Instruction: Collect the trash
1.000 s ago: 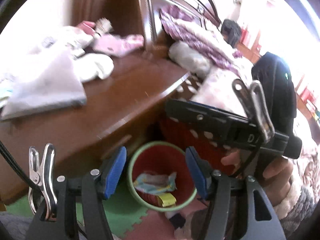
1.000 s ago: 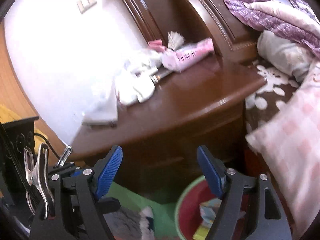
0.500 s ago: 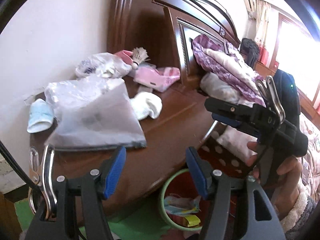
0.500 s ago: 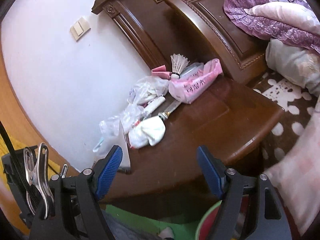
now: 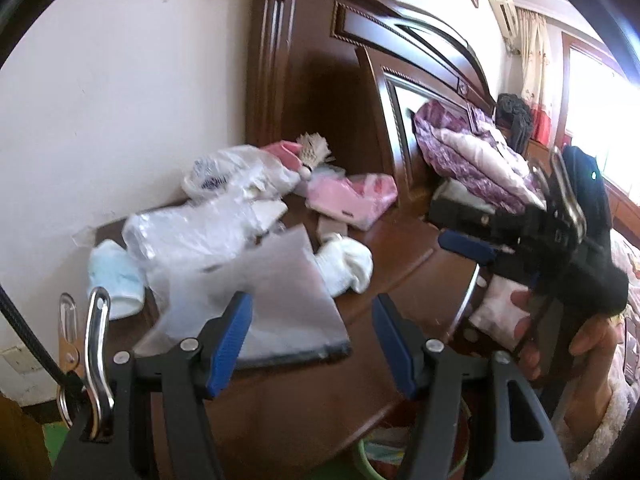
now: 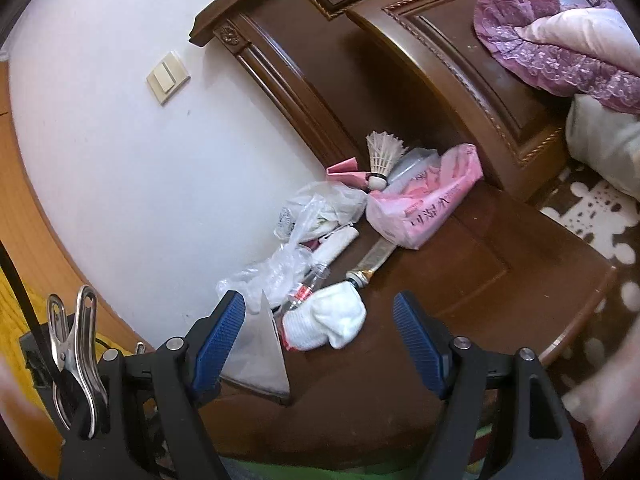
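Litter lies on a brown nightstand point(image 5: 400, 264): a flat grey plastic bag point(image 5: 272, 300), a rolled white sock point(image 5: 348, 264), crumpled clear bags point(image 5: 192, 232), a pink packet point(image 5: 352, 196) and a shuttlecock point(image 5: 312, 152). My left gripper point(image 5: 312, 344) hangs open and empty over the flat bag's near edge. The green-rimmed red bin point(image 5: 376, 460) peeks in below the nightstand. In the right wrist view, my right gripper point(image 6: 320, 340) stands open and empty, short of the white sock point(image 6: 328, 320). Behind the sock lie a tube point(image 6: 372, 264), a small bottle point(image 6: 312, 284) and the pink packet point(image 6: 428, 204).
A carved wooden headboard point(image 6: 460, 80) rises behind the nightstand, with purple and white bedding point(image 6: 560, 52) to the right. A light blue item point(image 5: 114, 276) sits at the nightstand's left edge by the white wall point(image 6: 120, 160). A hand point(image 5: 580, 352) holds the right gripper point(image 5: 452, 228) over the nightstand's right side.
Both grippers have risen and tipped upward. The bin has slid from the middle of the views to the bottom edge, and the litter on the nightstand now fills the centre.
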Demonstrator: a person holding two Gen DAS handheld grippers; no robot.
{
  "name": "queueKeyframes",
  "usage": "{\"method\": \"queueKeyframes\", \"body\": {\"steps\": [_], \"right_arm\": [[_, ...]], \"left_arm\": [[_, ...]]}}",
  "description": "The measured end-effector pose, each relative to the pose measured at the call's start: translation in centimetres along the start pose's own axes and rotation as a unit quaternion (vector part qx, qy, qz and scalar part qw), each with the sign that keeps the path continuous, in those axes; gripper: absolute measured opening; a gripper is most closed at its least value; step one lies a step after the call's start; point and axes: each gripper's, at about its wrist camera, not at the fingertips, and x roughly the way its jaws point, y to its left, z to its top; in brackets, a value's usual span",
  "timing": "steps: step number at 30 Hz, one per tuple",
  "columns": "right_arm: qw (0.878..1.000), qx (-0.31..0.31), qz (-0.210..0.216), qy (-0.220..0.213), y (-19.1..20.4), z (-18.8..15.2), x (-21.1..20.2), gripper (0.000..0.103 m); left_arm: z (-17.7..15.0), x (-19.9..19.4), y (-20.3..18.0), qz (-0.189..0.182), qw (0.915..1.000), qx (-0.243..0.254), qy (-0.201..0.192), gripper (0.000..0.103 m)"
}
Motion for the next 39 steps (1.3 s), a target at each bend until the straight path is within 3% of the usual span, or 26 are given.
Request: {"method": "queueKeyframes", "body": {"steps": [7,20,28,33,36,39], "right_arm": [[1.000,-0.008,0.002,0.015,0.3,0.2,2.3,0.079],[0.999,-0.014,-0.024,0.034,-0.7,0.7,6.8,0.079],[0.999,0.021,-0.013,0.043,-2.2,1.6,9.2,0.079],[0.998,0.036,0.010,0.055,-2.5,2.1,9.9,0.079],[0.996,0.010,0.035,0.080,-1.1,1.8,10.4,0.079],[0.991,-0.070,0.040,0.105,2.2,0.8,10.8,0.078]], "left_arm": [[1.6,0.7,2.5,0.027,0.9993,-0.009,-0.026,0.066],[2.2,4.7,7.1,0.056,0.9972,-0.049,-0.010,0.065],[2.8,6.5,9.1,0.027,0.9949,-0.091,0.036,0.066],[2.7,7.0,9.1,0.061,0.9940,-0.066,0.062,0.066],[2.0,6.0,9.9,0.079,0.9916,-0.075,0.070,0.066],[1.2,4.6,10.8,0.102,0.9886,-0.087,0.068,0.066]]}}
